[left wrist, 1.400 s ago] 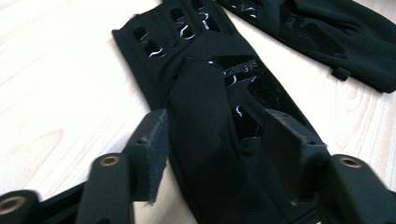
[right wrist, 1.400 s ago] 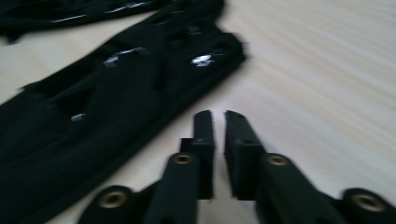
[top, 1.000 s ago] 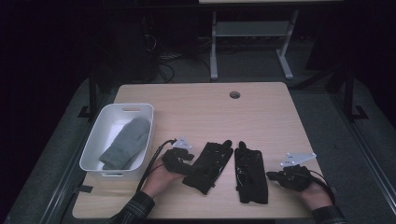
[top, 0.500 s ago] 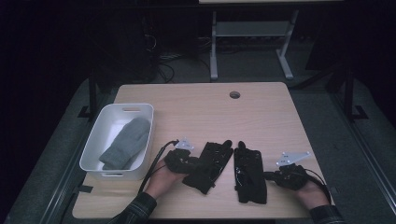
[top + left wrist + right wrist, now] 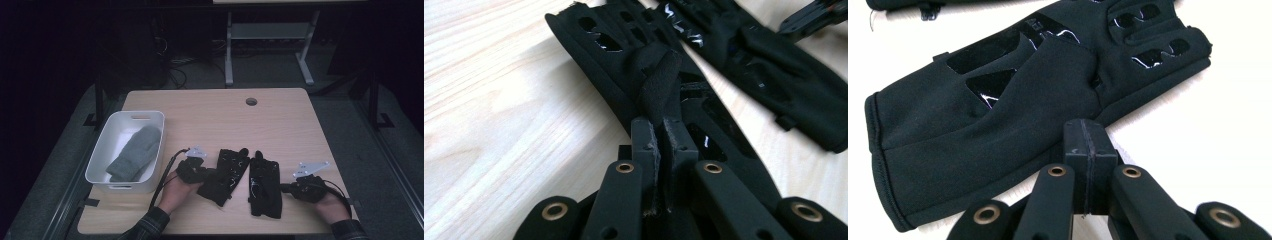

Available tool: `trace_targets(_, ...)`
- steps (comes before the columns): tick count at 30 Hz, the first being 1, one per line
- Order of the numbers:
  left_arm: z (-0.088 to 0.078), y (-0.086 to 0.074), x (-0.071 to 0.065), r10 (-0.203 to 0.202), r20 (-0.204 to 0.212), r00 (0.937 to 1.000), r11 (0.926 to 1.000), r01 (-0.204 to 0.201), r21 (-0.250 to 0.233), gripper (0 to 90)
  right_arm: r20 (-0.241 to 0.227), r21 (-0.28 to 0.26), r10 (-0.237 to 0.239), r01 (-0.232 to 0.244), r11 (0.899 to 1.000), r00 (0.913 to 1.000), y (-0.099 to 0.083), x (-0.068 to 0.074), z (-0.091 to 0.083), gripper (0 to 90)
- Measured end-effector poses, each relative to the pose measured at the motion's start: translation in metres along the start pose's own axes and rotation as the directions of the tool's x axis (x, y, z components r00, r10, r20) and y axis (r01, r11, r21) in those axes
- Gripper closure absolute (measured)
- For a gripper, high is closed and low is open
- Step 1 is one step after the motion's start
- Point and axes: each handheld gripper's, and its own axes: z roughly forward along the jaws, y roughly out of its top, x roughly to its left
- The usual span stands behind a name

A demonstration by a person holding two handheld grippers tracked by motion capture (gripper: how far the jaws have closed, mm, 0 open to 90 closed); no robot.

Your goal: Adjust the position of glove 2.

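On the table, a white bin holding a grey mitten sits at the left, and two black gloves lie side by side near the front edge. The left glove is pinched at a fold of its fabric by the left gripper, whose jaws have just been closing on it. The right glove lies flat beside the right gripper, its jaws pressed together on nothing, tips just at the glove's edge.
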Motion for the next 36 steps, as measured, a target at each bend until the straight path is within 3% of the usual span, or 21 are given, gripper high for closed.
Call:
trace_targets(17,0.000,0.016,-0.003,-0.018,0.060,0.9980,0.9974,0.022,-0.069,85.3,-0.036,0.010,-0.035,0.036,0.999,0.9987,0.018,0.004,0.015,90.0)
trace_targets(26,0.001,0.029,-0.006,0.013,0.085,0.9963,0.9969,-0.007,-0.078,85.3,-0.038,0.002,-0.025,0.025,1.000,0.9989,0.021,0.003,0.019,90.0)
trace_targets(32,-0.002,0.035,-0.009,0.035,0.024,0.9991,0.9976,-0.034,-0.061,85.3,-0.038,-0.008,-0.020,0.019,1.000,0.9991,0.025,0.001,0.021,90.0)
trace_targets(36,-0.006,0.032,-0.005,0.014,0.002,0.9999,0.9983,-0.014,-0.056,85.4,-0.038,-0.004,-0.026,0.026,1.000,0.9989,0.024,0.001,0.021,90.0)
